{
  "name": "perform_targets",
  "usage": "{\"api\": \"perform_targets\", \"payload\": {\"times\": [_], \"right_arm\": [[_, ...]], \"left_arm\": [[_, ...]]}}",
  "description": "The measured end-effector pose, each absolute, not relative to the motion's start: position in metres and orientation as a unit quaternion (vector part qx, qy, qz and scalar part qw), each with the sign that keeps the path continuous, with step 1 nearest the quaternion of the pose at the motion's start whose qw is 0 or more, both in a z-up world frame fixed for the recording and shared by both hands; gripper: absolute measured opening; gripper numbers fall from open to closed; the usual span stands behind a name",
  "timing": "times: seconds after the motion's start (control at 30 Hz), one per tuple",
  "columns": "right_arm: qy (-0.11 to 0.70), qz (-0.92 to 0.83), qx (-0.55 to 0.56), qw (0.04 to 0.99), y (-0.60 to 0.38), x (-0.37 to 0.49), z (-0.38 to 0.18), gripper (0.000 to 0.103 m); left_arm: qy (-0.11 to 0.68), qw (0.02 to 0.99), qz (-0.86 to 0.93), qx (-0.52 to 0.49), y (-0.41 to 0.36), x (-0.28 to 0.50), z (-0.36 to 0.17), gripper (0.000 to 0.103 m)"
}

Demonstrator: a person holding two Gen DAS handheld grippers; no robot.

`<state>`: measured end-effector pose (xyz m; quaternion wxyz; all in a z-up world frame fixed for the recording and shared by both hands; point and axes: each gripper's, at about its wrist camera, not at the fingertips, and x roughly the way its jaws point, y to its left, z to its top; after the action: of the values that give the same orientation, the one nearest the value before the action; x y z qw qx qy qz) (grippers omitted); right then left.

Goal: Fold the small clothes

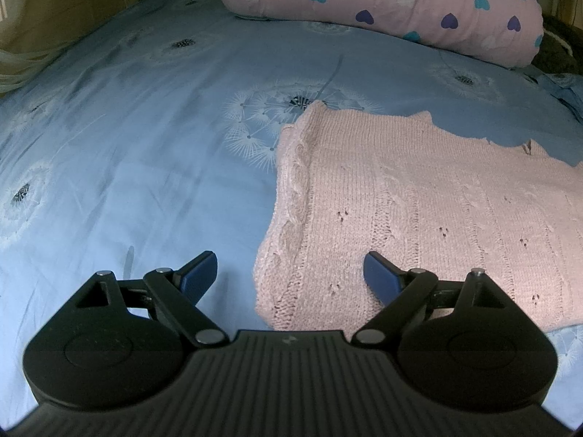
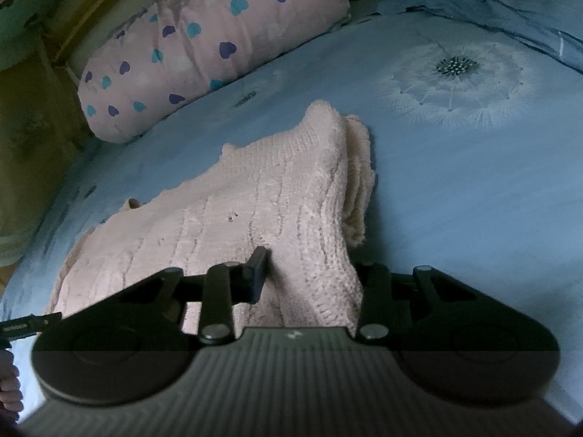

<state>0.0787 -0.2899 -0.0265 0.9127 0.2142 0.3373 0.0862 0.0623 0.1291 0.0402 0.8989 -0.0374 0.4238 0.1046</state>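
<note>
A pink knitted sweater [image 1: 419, 211] lies partly folded on the blue dandelion-print bed [image 1: 127, 145], well short of the heart-patterned pillow [image 1: 382, 3] at the bed's far edge. The left gripper [image 1: 291, 276] hovers with jaws wide over the sweater's left edge, holding nothing. The right gripper [image 2: 309, 276] is clamped on the sweater's [image 2: 255, 211] near right corner, lifting a fold.

L gripper [image 1: 291, 273] is wide open, blue pads [image 1: 198, 273] far apart, one at 9 o'clock, other at 3 o'clock, pointing to 12 o'clock. It holds nothing. R gripper [image 2: 309, 276] is pinched tight on a bunched fold of the pink sweater [image 2: 255, 211]; its L finger [image 2: 257, 273] shows, its R finger is hidden by knit.
</note>
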Motion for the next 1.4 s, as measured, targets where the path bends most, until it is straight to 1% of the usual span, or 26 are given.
{"api": "perform_targets", "payload": {"times": [0.7, 0.83, 0.9, 0.93, 0.97, 1.03, 1.13, 1.4], "right_arm": [[0.320, 0.106, 0.290, 0.896, -0.305, 0.081, -0.041, 0.036], [0.316, 0.106, 0.290, 0.897, -0.304, 0.081, -0.043, 0.037], [0.314, 0.107, 0.286, 0.899, -0.304, 0.081, -0.043, 0.036], [0.312, 0.108, 0.285, 0.900, -0.304, 0.081, -0.043, 0.032], [0.309, 0.108, 0.284, 0.901, -0.304, 0.080, -0.043, 0.031], [0.303, 0.107, 0.282, 0.904, -0.302, 0.079, -0.040, 0.029], [0.287, 0.106, 0.275, 0.911, -0.299, 0.075, -0.034, 0.027], [0.255, 0.115, 0.282, 0.918, -0.288, 0.067, -0.001, 0.026]], "left_arm": [[0.424, 0.899, 0.106, -0.038, 0.129, 0.063, 0.040, 0.091], [0.424, 0.899, 0.105, -0.040, 0.130, 0.062, 0.041, 0.091], [0.424, 0.899, 0.105, -0.040, 0.130, 0.062, 0.041, 0.091], [0.423, 0.899, 0.105, -0.039, 0.130, 0.062, 0.041, 0.091], [0.423, 0.899, 0.105, -0.037, 0.129, 0.062, 0.042, 0.091], [0.421, 0.900, 0.106, -0.033, 0.129, 0.062, 0.042, 0.091], [0.420, 0.901, 0.105, -0.034, 0.129, 0.062, 0.044, 0.091], [0.414, 0.902, 0.107, -0.055, 0.139, 0.061, 0.049, 0.091]]}}
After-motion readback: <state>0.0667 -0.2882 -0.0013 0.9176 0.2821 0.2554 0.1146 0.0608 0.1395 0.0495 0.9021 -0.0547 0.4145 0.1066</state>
